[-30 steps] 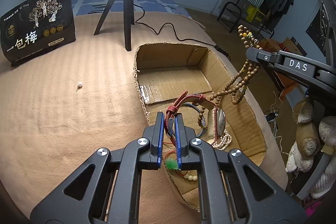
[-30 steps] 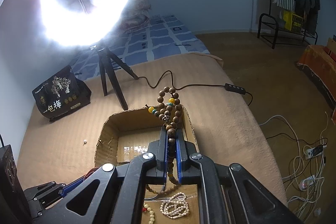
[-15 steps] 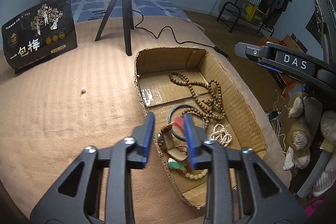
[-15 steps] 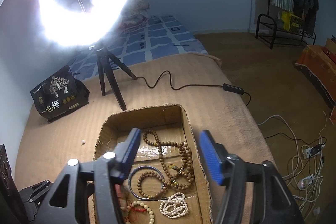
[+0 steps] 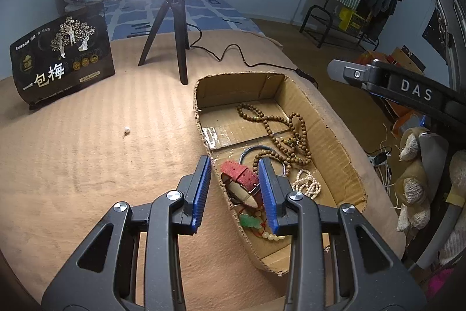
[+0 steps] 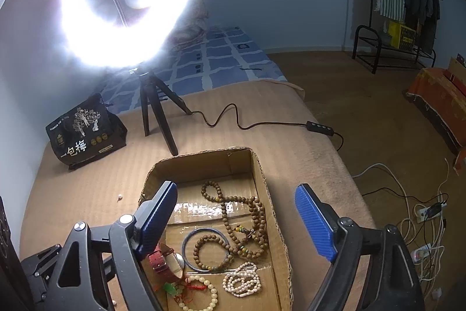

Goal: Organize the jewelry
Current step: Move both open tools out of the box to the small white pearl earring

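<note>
Both wrist cams sat close above the box (image 5: pixel 329 118), angled down; left one from its left, right one (image 6: pixel 262 174) nearer centre.

A red watch strap (image 5: pixel 240 175), brown wooden beads (image 6: pixel 247 220), white pearls (image 6: pixel 241 280) and a green pendant (image 5: pixel 249 221) lie in the tan cardboard box (image 5: pixel 335 142).

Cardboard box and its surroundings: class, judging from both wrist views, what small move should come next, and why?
Probably move the left tongs over to the loose pearl on the tan cover. Both tongs are open and hold nothing, the right tongs having just opened. The wooden beads and red-strap watch lie inside the cardboard box; the pearl alone lies outside it.
</note>
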{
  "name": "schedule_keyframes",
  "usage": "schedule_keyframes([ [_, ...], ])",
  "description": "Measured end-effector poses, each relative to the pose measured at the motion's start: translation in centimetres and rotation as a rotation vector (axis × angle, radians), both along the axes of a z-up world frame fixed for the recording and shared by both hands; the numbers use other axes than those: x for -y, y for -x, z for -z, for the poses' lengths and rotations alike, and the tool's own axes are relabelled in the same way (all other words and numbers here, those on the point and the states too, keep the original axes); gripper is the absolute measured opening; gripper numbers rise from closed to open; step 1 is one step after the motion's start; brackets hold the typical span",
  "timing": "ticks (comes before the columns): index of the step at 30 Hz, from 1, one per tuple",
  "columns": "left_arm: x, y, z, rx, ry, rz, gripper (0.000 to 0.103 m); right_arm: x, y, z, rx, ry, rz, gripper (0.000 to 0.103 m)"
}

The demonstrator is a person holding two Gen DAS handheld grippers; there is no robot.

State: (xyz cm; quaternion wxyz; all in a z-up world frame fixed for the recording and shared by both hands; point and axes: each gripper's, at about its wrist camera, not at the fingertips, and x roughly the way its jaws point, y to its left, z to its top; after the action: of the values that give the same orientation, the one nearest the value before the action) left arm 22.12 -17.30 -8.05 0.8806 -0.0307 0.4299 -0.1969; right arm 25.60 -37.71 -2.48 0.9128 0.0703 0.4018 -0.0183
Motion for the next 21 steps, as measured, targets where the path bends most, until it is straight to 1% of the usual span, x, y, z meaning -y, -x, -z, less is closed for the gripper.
schedule_keyframes([
  [6, -2.2, 0.3, -0.6, 0.003, 0.015, -0.023, 0.033, -0.6, 1.2, -0.8, 0.021, -0.008, -0.009, 0.091],
  [9, -3.9, 0.3, -0.9, 0.019, -0.003, -0.044, 0.033, -1.3, 1.8, -1.2, 0.028, -0.025, -0.031, 0.092],
  [12, -5.8, 0.3, -1.1, 0.033, -0.013, -0.073, 0.033, -2.5, 2.4, -1.5, 0.028, -0.040, -0.072, 0.092],
  [21, -12.9, -0.3, -1.4, 0.022, 0.023, -0.179, 0.034, -7.1, 4.3, -1.9, 0.024, -0.072, -0.207, 0.092],
])
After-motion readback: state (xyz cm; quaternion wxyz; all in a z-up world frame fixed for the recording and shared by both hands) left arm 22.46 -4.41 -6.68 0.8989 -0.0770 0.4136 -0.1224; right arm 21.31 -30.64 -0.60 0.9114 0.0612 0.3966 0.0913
